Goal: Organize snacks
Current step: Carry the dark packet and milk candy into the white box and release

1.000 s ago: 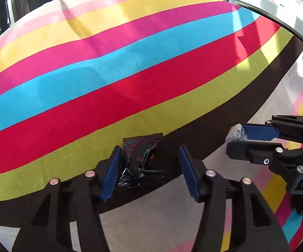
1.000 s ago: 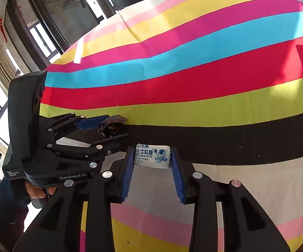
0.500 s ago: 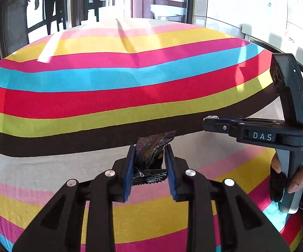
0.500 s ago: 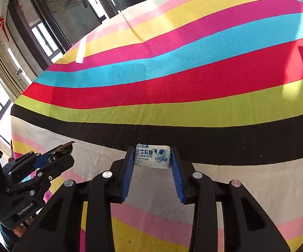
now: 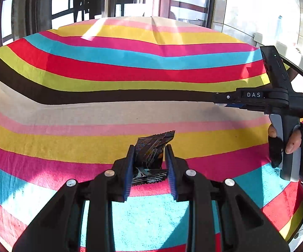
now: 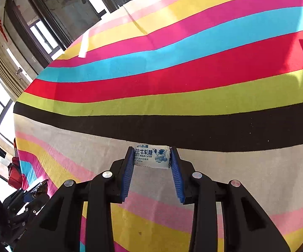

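My left gripper (image 5: pixel 149 157) is shut on a dark crinkled snack wrapper (image 5: pixel 151 149) and holds it above the striped cloth (image 5: pixel 88 138). My right gripper (image 6: pixel 152 157) is shut on a white and blue milk candy (image 6: pixel 151 157), held just above the cloth's white and black stripes (image 6: pixel 172 126). The right gripper also shows in the left wrist view (image 5: pixel 220 99) at the right, with a gloved hand (image 5: pixel 298 147) on its handle. The left gripper shows at the lower left of the right wrist view (image 6: pixel 34 193), with the dark wrapper in it.
A large cloth with bright stripes covers the whole surface. Windows and dark door frames (image 5: pixel 88 0) stand beyond its far edge. A red object (image 6: pixel 15 174) lies off the cloth's left edge in the right wrist view.
My left gripper has closed on the dark wrapper, lifted it and pulled back towards the near side of the cloth. My right gripper has kept hold of the candy in place.
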Demonstrator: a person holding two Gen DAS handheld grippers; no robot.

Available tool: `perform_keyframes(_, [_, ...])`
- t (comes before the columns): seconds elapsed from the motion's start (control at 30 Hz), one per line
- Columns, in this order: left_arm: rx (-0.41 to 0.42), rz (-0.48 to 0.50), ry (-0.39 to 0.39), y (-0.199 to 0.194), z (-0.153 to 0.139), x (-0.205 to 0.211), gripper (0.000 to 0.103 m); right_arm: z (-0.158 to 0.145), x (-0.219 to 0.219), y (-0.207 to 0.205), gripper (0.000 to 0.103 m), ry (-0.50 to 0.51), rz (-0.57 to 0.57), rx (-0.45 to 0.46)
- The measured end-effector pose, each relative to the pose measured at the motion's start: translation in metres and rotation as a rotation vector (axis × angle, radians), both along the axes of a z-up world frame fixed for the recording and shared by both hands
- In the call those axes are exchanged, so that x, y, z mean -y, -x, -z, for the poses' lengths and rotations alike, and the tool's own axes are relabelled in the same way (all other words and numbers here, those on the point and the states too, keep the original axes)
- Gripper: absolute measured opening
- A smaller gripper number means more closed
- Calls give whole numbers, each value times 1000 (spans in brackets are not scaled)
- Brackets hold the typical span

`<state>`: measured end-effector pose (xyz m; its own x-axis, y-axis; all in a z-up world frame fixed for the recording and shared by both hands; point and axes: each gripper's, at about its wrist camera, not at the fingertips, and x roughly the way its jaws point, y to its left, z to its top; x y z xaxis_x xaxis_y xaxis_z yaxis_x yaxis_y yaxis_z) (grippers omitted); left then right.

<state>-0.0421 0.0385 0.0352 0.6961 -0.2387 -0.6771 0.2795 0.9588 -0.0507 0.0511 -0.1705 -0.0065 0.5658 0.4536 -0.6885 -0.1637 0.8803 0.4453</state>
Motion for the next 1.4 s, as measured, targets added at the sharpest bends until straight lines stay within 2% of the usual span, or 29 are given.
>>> perform_keyframes(0.37, [0, -73, -10, 33, 2, -42, 28, -27, -100, 84, 35, 10, -199, 104])
perform_keyframes(0.63, [10, -122, -24, 63, 1, -70, 29, -28, -157, 113, 35, 14, -310, 112])
perform_keyframes(0.97, [9, -201, -21, 99, 5, -111, 29, -26, -206, 146, 35, 46, -433, 105])
perform_keyframes(1.4, [-35, -383, -16, 179, 19, -183, 29, -24, -295, 210, 35, 122, -699, 152])
